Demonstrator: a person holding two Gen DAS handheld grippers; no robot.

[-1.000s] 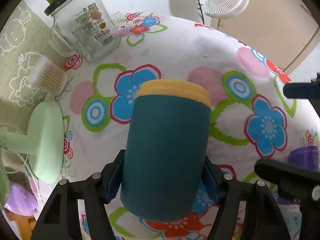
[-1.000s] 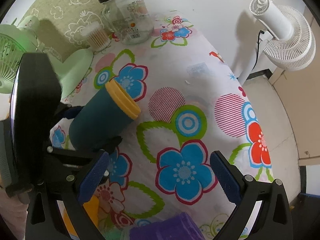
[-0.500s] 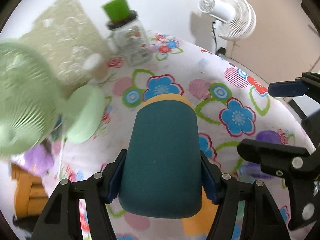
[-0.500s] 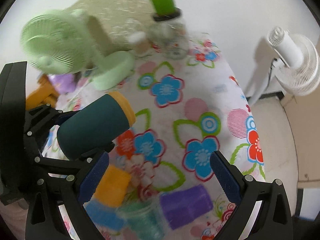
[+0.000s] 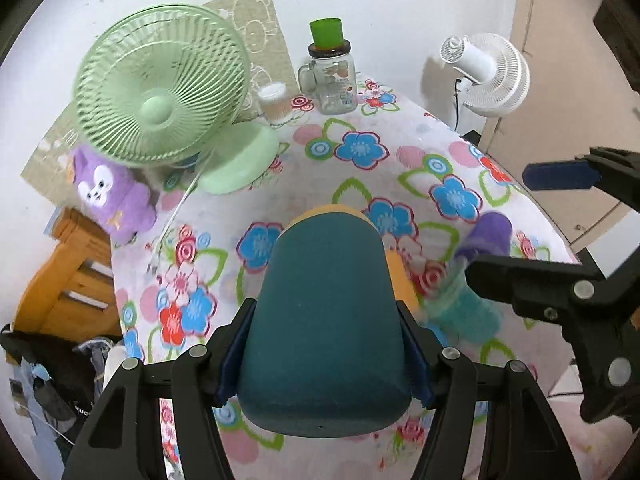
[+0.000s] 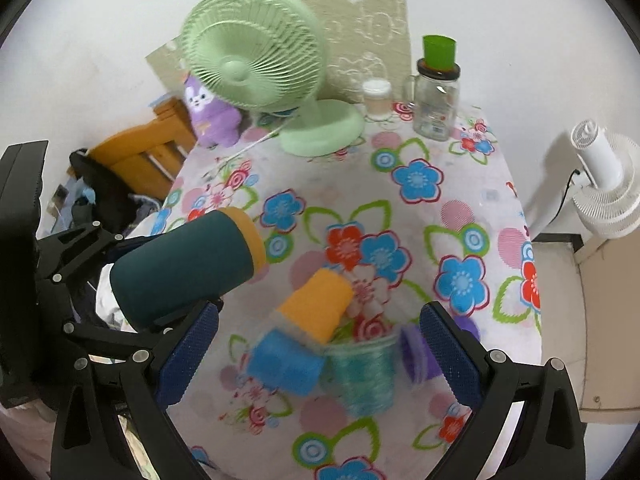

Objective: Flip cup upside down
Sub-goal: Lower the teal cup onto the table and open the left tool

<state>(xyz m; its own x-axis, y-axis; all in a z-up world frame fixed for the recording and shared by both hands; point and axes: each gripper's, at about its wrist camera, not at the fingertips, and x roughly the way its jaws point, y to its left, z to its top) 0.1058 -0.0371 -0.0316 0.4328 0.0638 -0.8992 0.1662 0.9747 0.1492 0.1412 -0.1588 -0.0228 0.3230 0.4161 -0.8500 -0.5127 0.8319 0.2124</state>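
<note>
My left gripper [image 5: 325, 354] is clamped on the dark teal cup [image 5: 326, 320], its blue pads pressed against both sides of the body. The cup is held clear of the flowered tablecloth [image 5: 360, 168], lying tilted with its closed base toward my wrist camera and its orange rim [image 6: 251, 236] pointing away over the table. In the right wrist view the same cup [image 6: 180, 268] projects from the left gripper [image 6: 132, 264] at the left of the frame, above the table's near left edge. My right gripper [image 6: 318, 354] is spread wide with nothing between its blue pads; it hangs above a cluster of cups lying on the cloth: an orange cup [image 6: 318, 304], a blue cup [image 6: 286, 366], a translucent teal cup [image 6: 366, 376] and a purple cup [image 6: 414, 354], this group blurred. At the far side of the table stand a green desk fan [image 6: 256, 60], a purple plush toy [image 6: 212, 114], a small lidded container [image 6: 377, 100] and a glass mason jar mug [image 6: 436, 106] with a green cup [image 6: 439, 53] on its lid. A white floor fan [image 6: 604, 180] stands beyond the table's right edge.
</note>
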